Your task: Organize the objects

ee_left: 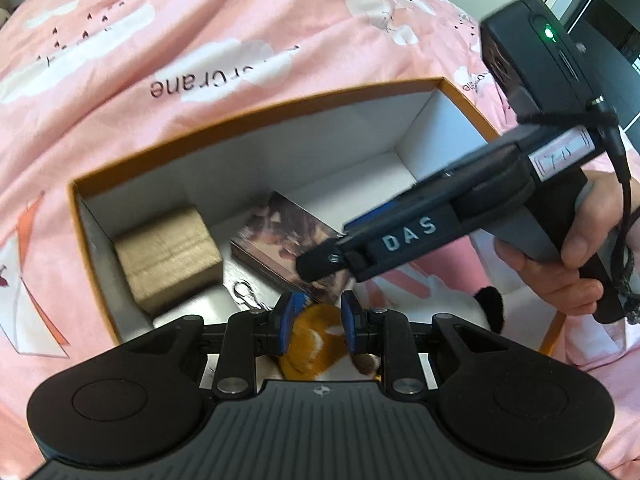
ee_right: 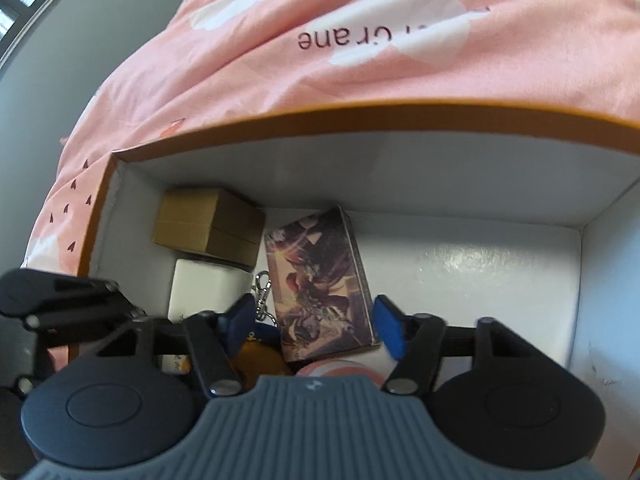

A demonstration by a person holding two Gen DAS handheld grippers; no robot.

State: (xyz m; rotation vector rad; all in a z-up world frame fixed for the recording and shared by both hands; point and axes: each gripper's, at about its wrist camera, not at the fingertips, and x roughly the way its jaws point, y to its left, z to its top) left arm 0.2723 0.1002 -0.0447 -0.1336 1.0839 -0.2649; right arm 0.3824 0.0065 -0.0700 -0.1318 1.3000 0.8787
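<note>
An open box with an orange rim and white inside lies on a pink bedspread. In it are a brown carton, a picture-printed card box and a metal clasp. My left gripper is shut on an orange and white plush toy low over the box's near side. My right gripper is open, its blue pads on either side of the card box without touching it. In the left wrist view the right gripper reaches in from the right, held by a hand.
A small white box sits in front of the brown carton. The right half of the box floor is bare white. The pink bedspread surrounds the box; a dark door and a wall lie far right.
</note>
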